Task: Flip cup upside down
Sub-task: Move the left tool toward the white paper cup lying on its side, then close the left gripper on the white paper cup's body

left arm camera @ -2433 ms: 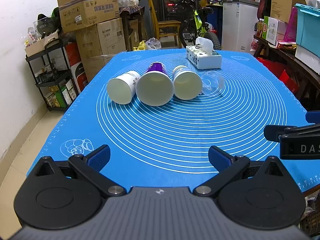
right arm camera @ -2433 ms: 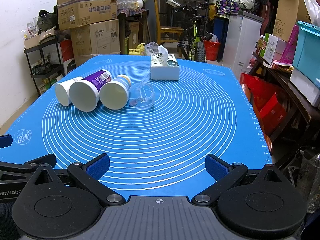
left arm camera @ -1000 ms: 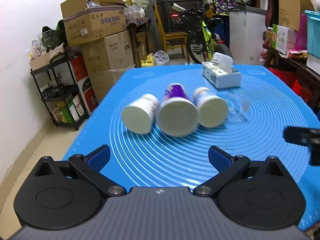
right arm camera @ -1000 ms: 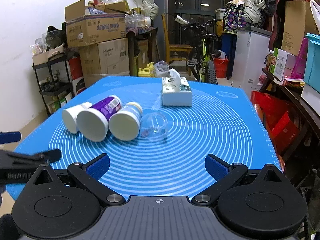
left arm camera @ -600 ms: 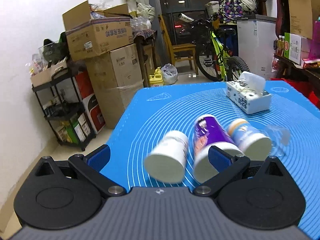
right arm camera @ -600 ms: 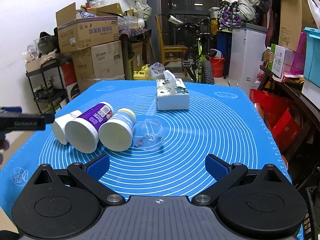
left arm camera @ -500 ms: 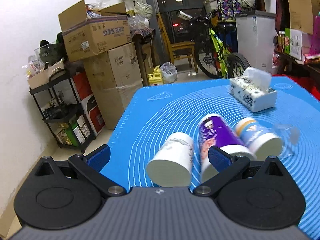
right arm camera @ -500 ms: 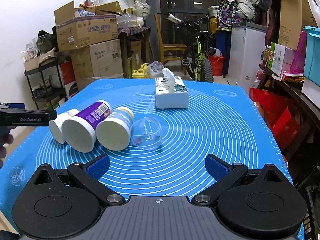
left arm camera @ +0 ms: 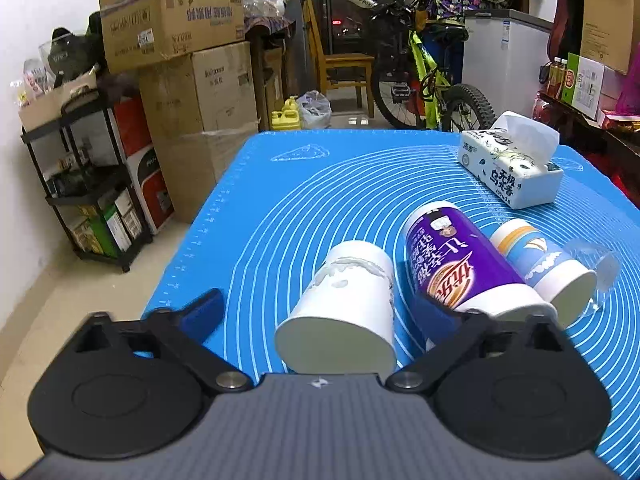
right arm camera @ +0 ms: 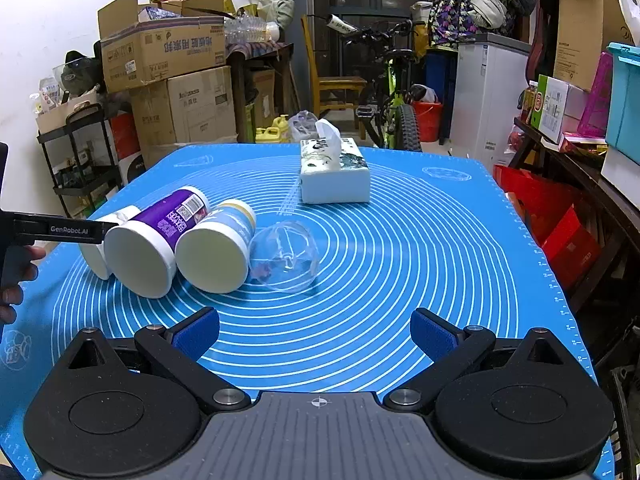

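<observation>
White cup [left arm camera: 340, 312] lies on its side on the blue mat [left arm camera: 280, 208], leftmost in a row with purple cup [left arm camera: 460, 272], blue-white cup [left arm camera: 540, 264] and clear cup [right arm camera: 286, 256]. My left gripper [left arm camera: 316, 316] has fingers spread wide around it, no contact visible. Right gripper [right arm camera: 316, 334] wide, empty, over the bench.

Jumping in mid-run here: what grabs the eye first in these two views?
Four cups lie on their sides in a row on the blue mat: a white cup, a purple cup, a blue-and-white cup and a clear cup. The open left gripper straddles the white cup. A tissue box sits behind.
</observation>
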Demonstrator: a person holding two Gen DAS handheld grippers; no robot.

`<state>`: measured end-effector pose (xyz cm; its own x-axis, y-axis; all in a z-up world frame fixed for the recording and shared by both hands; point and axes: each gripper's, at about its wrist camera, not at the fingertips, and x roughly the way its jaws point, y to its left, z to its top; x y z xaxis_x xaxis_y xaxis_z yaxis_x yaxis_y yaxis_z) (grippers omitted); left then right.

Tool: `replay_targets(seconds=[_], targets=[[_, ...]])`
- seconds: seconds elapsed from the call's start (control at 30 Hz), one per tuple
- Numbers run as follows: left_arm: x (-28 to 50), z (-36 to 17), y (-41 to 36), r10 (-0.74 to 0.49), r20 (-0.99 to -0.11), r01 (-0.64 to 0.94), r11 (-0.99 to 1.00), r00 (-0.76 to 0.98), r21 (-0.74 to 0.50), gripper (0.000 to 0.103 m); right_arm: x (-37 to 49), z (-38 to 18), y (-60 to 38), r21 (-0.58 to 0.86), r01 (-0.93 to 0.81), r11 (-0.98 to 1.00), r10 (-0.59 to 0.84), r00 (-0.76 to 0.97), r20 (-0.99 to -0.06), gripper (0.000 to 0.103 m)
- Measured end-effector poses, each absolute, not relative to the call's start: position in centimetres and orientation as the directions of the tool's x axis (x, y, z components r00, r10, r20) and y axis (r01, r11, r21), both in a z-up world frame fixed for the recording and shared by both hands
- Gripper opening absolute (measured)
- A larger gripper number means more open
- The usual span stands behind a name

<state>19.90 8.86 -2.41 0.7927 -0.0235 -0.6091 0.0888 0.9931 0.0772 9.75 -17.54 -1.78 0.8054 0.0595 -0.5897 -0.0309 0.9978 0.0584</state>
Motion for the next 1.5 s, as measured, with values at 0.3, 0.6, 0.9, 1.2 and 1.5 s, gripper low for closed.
replay_targets(seconds=[0.3, 0.6, 0.9, 1.2, 1.5], targets=[[20.5, -2.9, 9.0, -0.079, -0.647, 0.131, 0.991, 0.758, 0.033, 0.073, 9.5, -1.6, -17.7, 0.059, -0.024, 0.998, 0.054, 0.808, -0.586, 0.101], [19.7, -2.6, 8.7, -0.090, -0.647, 0.131, 0.991, 0.757, 0.016, 0.060, 9.1, -1.4, -17.7, 0.061, -0.017, 0.998, 0.049, 0.812, -0.581, 0.101], [16.8, -1.0, 7.8, -0.043, -0.607, 0.088, 0.995, 0.794, 0.045, 0.060, 8.0, -0.6, -18.1, 0.071, -0.015, 0.997, 0.053, 0.824, -0.564, 0.101], [11.5, 2.1, 5.5, -0.027, -0.560, 0.059, 0.997, 0.828, 0.040, 0.060, 6.1, 0.2, -19.4, 0.084, -0.001, 0.996, 0.047, 0.833, -0.551, 0.101], [7.8, 0.4, -0.9, -0.079, -0.594, 0.114, 0.993, 0.800, 0.020, 0.060, 4.6, -0.5, -21.0, 0.081, 0.032, 0.996, 0.021, 0.813, -0.583, 0.101]])
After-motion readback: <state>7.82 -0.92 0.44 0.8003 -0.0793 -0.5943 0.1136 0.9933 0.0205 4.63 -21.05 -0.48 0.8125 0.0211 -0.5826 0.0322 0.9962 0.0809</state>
